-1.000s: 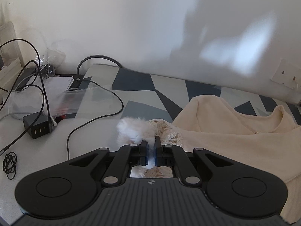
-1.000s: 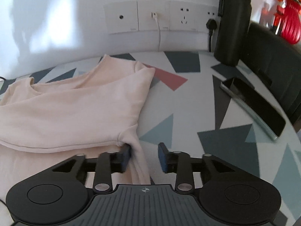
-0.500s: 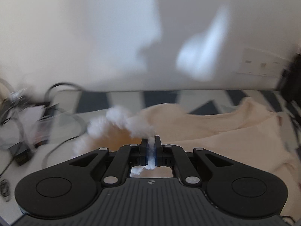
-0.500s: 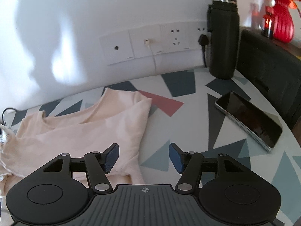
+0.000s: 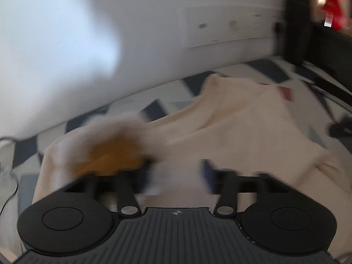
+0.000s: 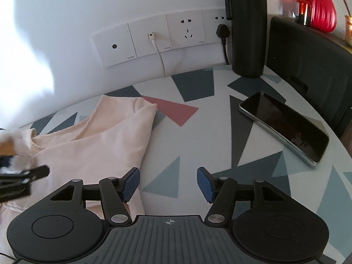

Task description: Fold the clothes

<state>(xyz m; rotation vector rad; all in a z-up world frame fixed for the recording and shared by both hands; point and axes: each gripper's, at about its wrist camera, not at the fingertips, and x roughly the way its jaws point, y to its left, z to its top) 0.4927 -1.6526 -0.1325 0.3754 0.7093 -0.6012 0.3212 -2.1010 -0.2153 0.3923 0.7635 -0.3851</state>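
Both tongs, left (image 5: 179, 179) and right (image 6: 168, 184), spread wide and empty over cream shirt (image 6: 99, 145) on patterned table (image 6: 198, 132)

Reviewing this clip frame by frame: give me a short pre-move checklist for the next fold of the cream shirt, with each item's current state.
1. Left claw free of cloth: cannot tell. The fingers are apart, but the left wrist view is blurred and fluffy trim sits by its left finger.
2. Right claw open and empty: ok, only tablecloth shows between its fingers.
3. Cream shirt lying flat: not ok, layers overlap unevenly and the far corner is bunched.
4. Phone off the shirt: ok, it lies apart to the right.
5. Black bottle out of the way: ok, upright by the wall, away from the shirt.
6. Left wrist view sharp enough to aim: not ok, motion blur.
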